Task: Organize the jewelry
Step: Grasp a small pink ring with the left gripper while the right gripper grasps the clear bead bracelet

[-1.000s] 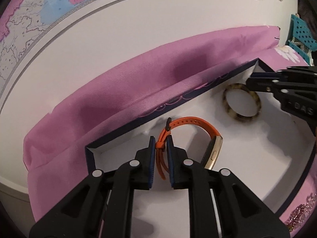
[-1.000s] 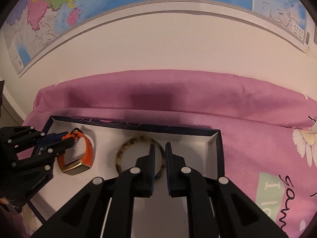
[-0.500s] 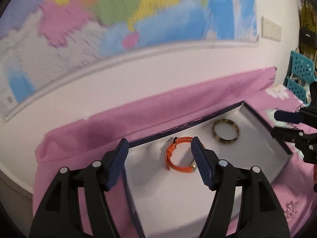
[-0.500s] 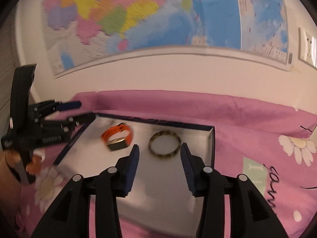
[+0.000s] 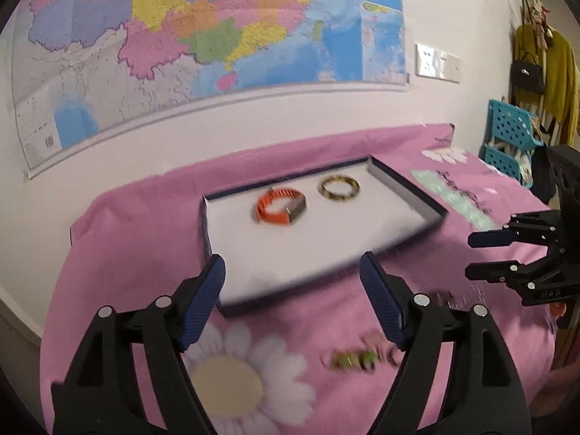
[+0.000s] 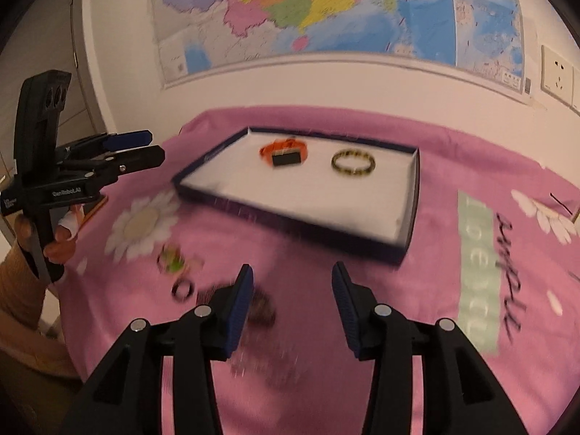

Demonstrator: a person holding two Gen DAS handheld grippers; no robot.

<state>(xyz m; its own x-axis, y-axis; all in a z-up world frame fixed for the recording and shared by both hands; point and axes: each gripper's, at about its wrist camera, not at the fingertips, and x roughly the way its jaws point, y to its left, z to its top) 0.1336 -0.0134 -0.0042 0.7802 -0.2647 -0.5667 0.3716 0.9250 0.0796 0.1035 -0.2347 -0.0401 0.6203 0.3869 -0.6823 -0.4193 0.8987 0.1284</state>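
Observation:
A shallow white tray with a dark blue rim (image 5: pixel 409 186) (image 6: pixel 413 188) lies on the pink cloth. In it lie an orange watch band (image 5: pixel 281 206) (image 6: pixel 284 152) and a tortoiseshell bangle (image 5: pixel 339 187) (image 6: pixel 353 161), side by side at the far end. My left gripper (image 5: pixel 291 304) is open and empty, above the cloth in front of the tray. My right gripper (image 6: pixel 291 306) is open and empty too, near of the tray. Loose jewelry lies blurred on the cloth: a green bracelet (image 5: pixel 353 359) (image 6: pixel 172 259), a dark ring (image 6: pixel 182 290) and a dark beaded piece (image 6: pixel 262 308).
The pink cloth (image 5: pixel 127 253) with daisy prints covers the table against a white wall with a map (image 5: pixel 217 29). A teal basket (image 5: pixel 511 134) stands at the far right. The left gripper shows in the right wrist view (image 6: pixel 137 148), and the right one in the left wrist view (image 5: pixel 485 255).
Both grippers let go of the watch band and the bangle, opened wide and pulled back out of the tray. The two pieces stay in the tray.

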